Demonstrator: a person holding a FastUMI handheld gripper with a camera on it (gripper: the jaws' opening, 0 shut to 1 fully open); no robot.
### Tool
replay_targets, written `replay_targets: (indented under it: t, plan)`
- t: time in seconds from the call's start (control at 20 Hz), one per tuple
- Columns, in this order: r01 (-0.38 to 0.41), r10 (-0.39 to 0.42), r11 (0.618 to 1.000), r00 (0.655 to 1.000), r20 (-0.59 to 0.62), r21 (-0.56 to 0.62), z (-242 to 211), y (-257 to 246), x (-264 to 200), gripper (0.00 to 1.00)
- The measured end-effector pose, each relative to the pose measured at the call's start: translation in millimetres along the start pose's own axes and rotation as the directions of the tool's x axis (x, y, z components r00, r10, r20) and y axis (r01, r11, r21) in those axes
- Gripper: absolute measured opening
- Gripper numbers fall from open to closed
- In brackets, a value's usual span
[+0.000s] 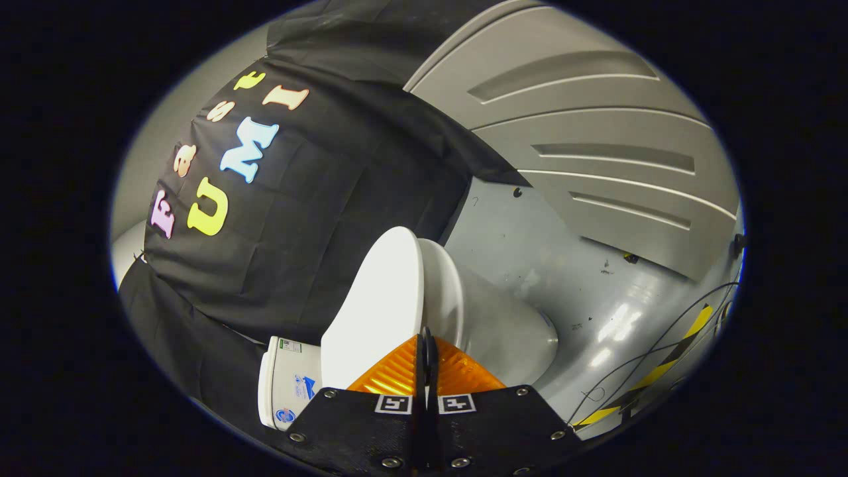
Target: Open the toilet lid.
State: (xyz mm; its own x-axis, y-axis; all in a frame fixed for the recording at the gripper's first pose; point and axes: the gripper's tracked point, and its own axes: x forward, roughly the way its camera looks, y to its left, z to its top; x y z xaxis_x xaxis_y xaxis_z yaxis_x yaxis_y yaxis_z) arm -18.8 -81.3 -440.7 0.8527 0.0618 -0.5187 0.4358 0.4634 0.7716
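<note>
The gripper (426, 344) has its fingers drawn together until they meet, with nothing visibly held between them. Their tips sit at the near edge of the toilet lid (377, 305), which is lifted away from the seat (442, 291) so the two spread apart in a wedge just ahead of the fingers. The toilet bowl (510, 338) lies beyond the seat, and the tank (288, 381) stands against the black cloth wall. A black-and-yellow striped tape (656, 374) and thin cables (662, 338) cross the grey floor (563, 265).
</note>
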Motion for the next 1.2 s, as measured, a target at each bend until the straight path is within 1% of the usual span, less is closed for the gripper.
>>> replay_targets:
  t: [0.2, 0.35, 0.55, 0.65, 0.8, 1.0, 1.1, 1.2]
  plan:
    - [-0.014, 0.014, 1.0, 0.999, 0.047, -0.011, 12.0, 30.7, -14.7, 0.0]
    - [0.001, 0.005, 0.997, 0.997, 0.08, -0.076, 16.9, 49.1, -23.6, 0.0]
    - [-0.007, 0.019, 0.994, 0.993, 0.113, -0.108, 23.3, 77.9, -35.7, 0.0]
    - [-0.014, 0.037, 0.987, 0.989, 0.141, -0.159, 26.7, 96.9, -42.4, 0.0]
    - [-0.023, 0.07, 0.967, 0.982, 0.177, -0.254, 30.0, 134.0, -55.2, 0.0]
    - [-0.033, 0.114, 0.939, 0.969, 0.221, -0.341, 27.4, 188.3, -72.8, 0.0]
    - [-0.016, 0.119, 0.916, 0.965, 0.233, -0.401, 22.7, 211.6, -80.6, 0.0]
    - [0.011, 0.118, 0.882, 0.963, 0.243, -0.47, 16.6, 232.3, -86.8, 0.0]
